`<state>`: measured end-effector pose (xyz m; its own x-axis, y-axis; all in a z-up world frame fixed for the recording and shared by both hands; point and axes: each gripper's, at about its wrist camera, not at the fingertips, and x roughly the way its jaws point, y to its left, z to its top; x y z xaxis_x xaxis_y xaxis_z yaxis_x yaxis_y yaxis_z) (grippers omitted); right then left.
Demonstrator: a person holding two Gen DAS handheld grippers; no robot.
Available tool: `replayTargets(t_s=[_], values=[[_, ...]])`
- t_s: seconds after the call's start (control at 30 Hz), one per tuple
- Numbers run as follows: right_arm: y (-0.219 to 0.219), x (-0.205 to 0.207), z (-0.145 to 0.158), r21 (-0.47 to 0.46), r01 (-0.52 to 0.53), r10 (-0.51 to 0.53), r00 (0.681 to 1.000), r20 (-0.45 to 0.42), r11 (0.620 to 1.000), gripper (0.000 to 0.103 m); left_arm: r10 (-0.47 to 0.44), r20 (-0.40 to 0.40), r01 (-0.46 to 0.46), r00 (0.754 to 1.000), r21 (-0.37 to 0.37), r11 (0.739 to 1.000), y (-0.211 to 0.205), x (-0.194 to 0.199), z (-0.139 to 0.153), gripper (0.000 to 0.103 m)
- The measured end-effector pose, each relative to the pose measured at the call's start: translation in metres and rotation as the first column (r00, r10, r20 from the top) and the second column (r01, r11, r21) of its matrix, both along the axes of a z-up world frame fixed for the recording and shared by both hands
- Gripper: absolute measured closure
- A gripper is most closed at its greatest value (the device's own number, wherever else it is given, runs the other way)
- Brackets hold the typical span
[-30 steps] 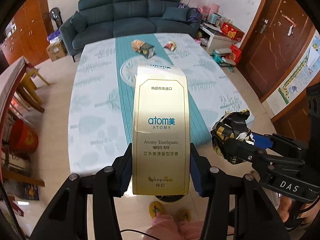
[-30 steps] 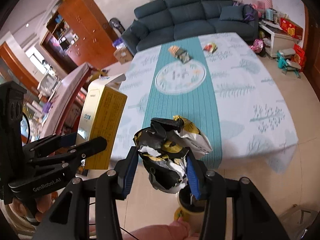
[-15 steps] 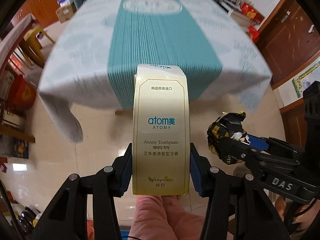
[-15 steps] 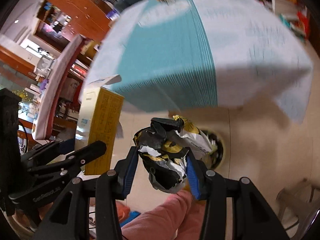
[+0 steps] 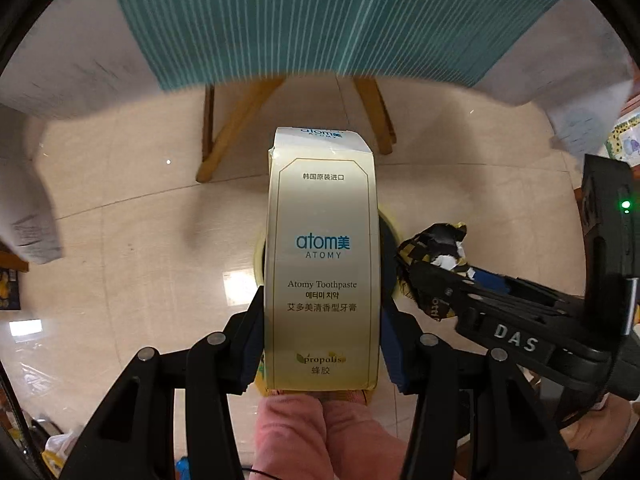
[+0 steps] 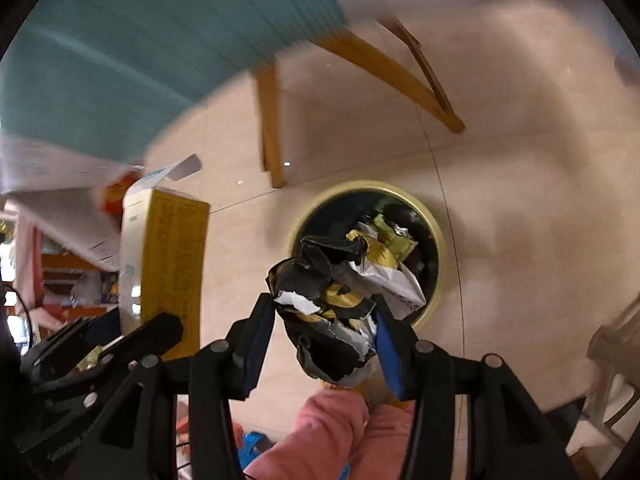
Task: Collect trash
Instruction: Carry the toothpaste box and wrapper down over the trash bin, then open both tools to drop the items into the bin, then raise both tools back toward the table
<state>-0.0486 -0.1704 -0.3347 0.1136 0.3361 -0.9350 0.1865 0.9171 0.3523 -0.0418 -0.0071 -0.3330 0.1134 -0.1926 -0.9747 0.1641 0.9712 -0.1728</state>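
A gold Atomy toothpaste box [image 5: 322,248] stands upright between the pads of my left gripper [image 5: 322,320], which is shut on it. The same box [image 6: 172,248] shows at the left of the right wrist view. My right gripper [image 6: 324,332] has a crumpled black, gold and white wrapper [image 6: 324,304] between its pads. Its jaws are opening, and the pads still touch the wrapper. Both grippers point steeply down over a round bin with a yellow rim [image 6: 438,236] and a black liner, with crumpled trash inside. The box hides most of the bin [image 5: 390,220] in the left wrist view.
A table's teal and white cloth [image 5: 320,20] overhangs at the top, with wooden legs [image 5: 236,128] below it on the beige tiled floor. A person's pink-clad legs [image 6: 340,432] are just under the grippers. A grey chair [image 6: 612,344] stands at the right.
Both grippers have dropped from above the tabletop to below its edge and tipped downward over the bin. The box and wrapper have stayed between their pads.
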Motion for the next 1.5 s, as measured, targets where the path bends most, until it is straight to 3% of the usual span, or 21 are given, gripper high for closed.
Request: replayTargets(t_s=[0.13, 0.17, 0.23, 0.3, 0.5, 0.73, 0.87, 1.1, 1.5], values=[[-0.003, 0.004, -0.059, 0.008, 0.042, -0.042, 0.998, -0.051, 0.999, 0.047, 0.007, -0.013, -0.007, 1.000, 0.008, 1.000, -0.002, 0.008, -0.047, 0.045], [-0.004, 0.004, -0.074, 0.000, 0.051, -0.051, 0.997, -0.060, 0.999, 0.046, 0.010, -0.011, -0.010, 1.000, 0.013, 1.000, -0.003, 0.009, -0.054, 0.034], [-0.004, 0.006, -0.086, -0.011, 0.056, -0.057, 0.997, -0.057, 0.998, 0.033, 0.017, -0.005, -0.017, 1.000, 0.018, 1.000, -0.003, 0.010, -0.067, 0.020], [-0.004, 0.006, -0.096, -0.014, 0.054, -0.055, 0.997, -0.049, 0.998, 0.026, 0.028, 0.003, -0.028, 1.000, 0.025, 0.999, -0.004, 0.011, -0.078, 0.019], [-0.007, 0.003, -0.101, -0.046, 0.048, -0.049, 0.998, -0.027, 0.998, 0.026, 0.050, 0.010, -0.050, 0.999, 0.042, 0.998, -0.003, 0.018, -0.086, 0.017], [-0.014, 0.001, -0.087, -0.062, 0.064, -0.063, 0.998, 0.003, 0.996, 0.026, 0.033, 0.059, -0.037, 0.998, 0.063, 0.997, -0.008, 0.013, -0.062, 0.017], [-0.015, 0.001, -0.063, -0.076, 0.073, -0.072, 0.997, 0.024, 0.994, 0.026, 0.039, 0.082, -0.045, 0.996, 0.067, 0.997, -0.008, 0.011, -0.037, 0.017], [-0.016, 0.004, -0.002, -0.063, 0.086, -0.083, 0.995, 0.054, 0.994, 0.026, 0.054, 0.108, -0.062, 0.993, 0.070, 0.996, -0.006, 0.009, 0.034, 0.017], [-0.025, 0.006, 0.162, -0.026, 0.099, -0.094, 0.987, 0.132, 0.995, 0.026, 0.045, 0.184, -0.057, 0.982, 0.059, 0.997, -0.006, 0.003, 0.198, 0.017]])
